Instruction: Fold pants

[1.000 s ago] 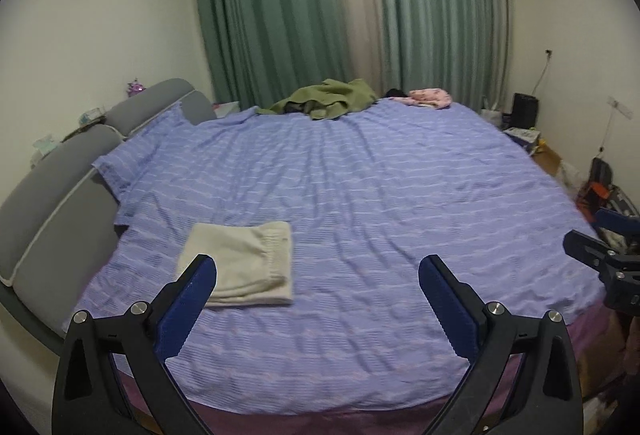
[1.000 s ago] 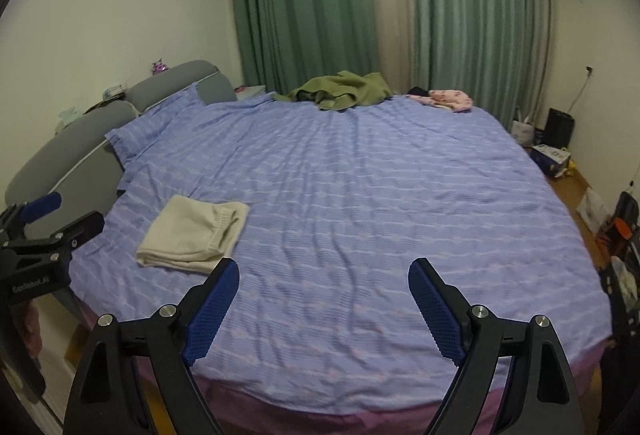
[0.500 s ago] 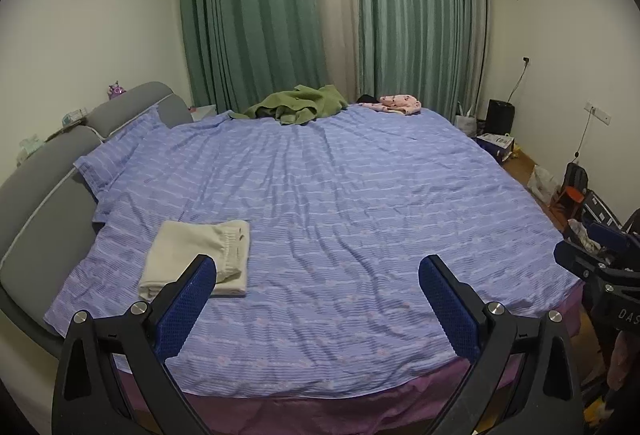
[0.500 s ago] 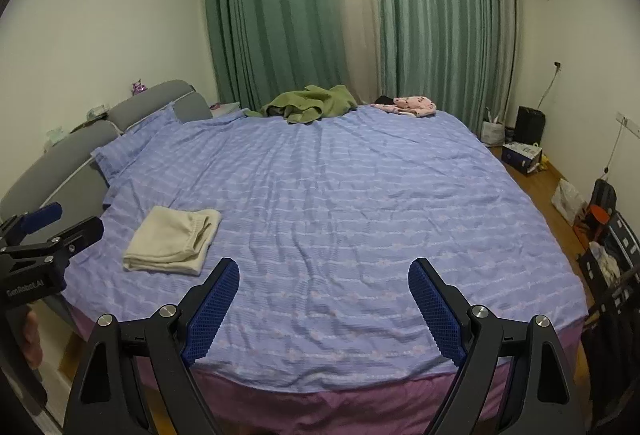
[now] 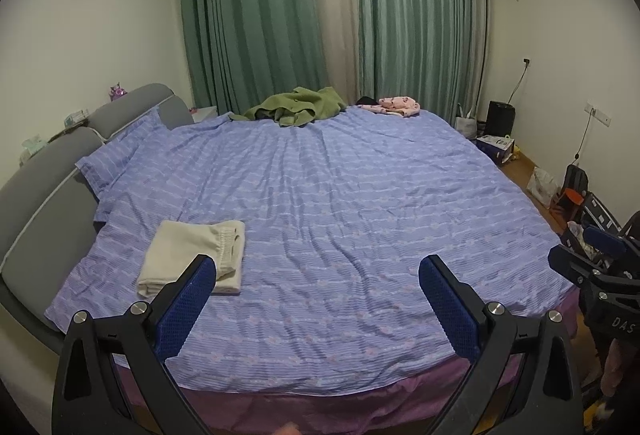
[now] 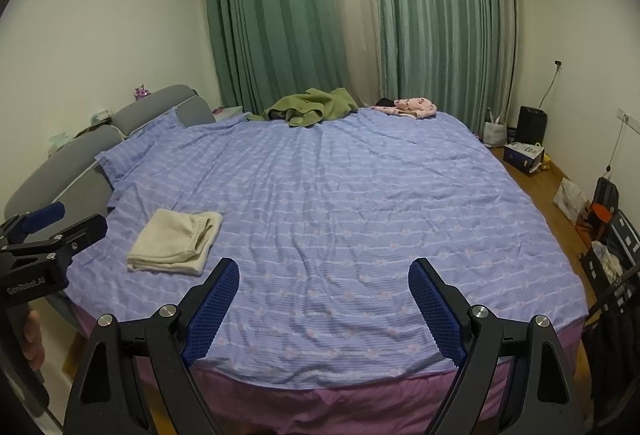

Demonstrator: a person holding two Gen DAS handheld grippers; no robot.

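Cream pants (image 5: 196, 255) lie folded in a flat rectangle on the near left of the blue striped bed (image 5: 340, 195); they also show in the right wrist view (image 6: 176, 241). My left gripper (image 5: 316, 267) is open and empty, held back off the bed's near edge, its left finger just in front of the pants. My right gripper (image 6: 324, 271) is open and empty, off the near edge, to the right of the pants. Each gripper shows at the other view's side: the right gripper (image 5: 592, 255) and the left gripper (image 6: 52, 223).
A green garment (image 5: 296, 109) and a pink garment (image 5: 400, 105) lie at the bed's far edge by green curtains (image 5: 280, 15). A grey headboard (image 5: 48, 179) runs along the left. Boxes, bags and a black bin (image 5: 500, 119) stand on the floor at right.
Both grippers have pulled back from the bed and risen; the bed and folded pants look smaller and farther. The pants have not moved. Both jaws stay open.
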